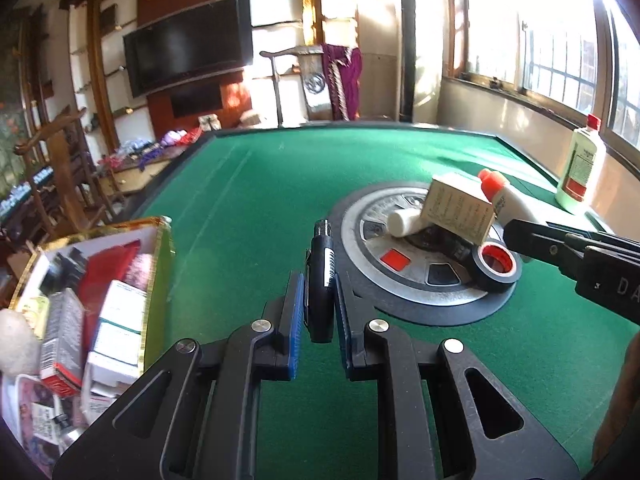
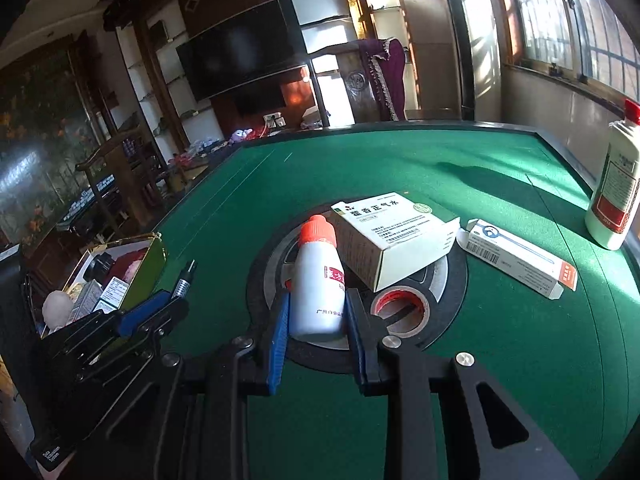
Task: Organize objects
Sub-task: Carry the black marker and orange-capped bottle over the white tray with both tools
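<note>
In the left wrist view my left gripper (image 1: pixel 319 286) is shut on a black pen-like tool (image 1: pixel 322 268) with a silver tip, held above the green felt. An open gold-rimmed box (image 1: pixel 158 264), packed with cartons and small items, stands just to its left. My right gripper (image 2: pixel 319 296) is shut on a white bottle with an orange cap (image 2: pixel 316 280), lifted over the round centre panel (image 2: pixel 456 280). On that panel lie a white medicine carton (image 2: pixel 392 236) and a roll of black tape with a red core (image 2: pixel 400 304). A small white bottle (image 1: pixel 404 222) leans under the carton.
A long white and orange carton (image 2: pixel 520 256) lies on the felt to the right. A tall white bottle with a red cap (image 2: pixel 616 184) stands at the table's right edge. The table's raised black rim (image 2: pixel 360 128) runs along the far side, with chairs and shelves beyond.
</note>
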Motion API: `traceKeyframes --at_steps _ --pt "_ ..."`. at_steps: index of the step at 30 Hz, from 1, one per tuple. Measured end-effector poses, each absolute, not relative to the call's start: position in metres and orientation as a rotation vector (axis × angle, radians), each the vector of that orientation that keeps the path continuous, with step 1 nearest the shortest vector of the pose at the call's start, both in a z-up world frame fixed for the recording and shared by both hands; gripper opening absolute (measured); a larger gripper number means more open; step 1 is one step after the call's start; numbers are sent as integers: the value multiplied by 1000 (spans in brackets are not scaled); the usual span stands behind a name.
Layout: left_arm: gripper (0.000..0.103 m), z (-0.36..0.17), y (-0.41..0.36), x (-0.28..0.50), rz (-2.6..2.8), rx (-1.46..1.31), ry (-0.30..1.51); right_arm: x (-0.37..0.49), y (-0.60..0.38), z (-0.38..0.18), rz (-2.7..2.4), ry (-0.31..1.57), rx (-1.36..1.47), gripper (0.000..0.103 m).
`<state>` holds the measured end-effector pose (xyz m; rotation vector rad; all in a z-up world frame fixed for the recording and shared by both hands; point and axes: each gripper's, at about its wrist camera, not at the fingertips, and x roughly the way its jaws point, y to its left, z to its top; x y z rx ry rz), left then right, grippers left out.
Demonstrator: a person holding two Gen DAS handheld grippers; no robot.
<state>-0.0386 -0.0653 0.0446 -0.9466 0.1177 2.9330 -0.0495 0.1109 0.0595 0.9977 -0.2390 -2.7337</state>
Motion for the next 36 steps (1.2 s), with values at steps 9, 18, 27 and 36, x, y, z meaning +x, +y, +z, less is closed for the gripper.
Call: traceKeyframes --at_steps 9,18,27,36 --pt "15 56 -80 0 3016 -881 168 -36 92 64 -2687 -220 965 26" --pt "15 69 -113 25 3077 -841 126 -19 59 62 -2634 -197 957 26" --pt "15 71 -151 41 3132 -832 57 -13 18 60 -2580 -160 958 26" --pt "15 68 -190 51 3175 -846 -22 -12 -27 58 -2528 -97 963 26"
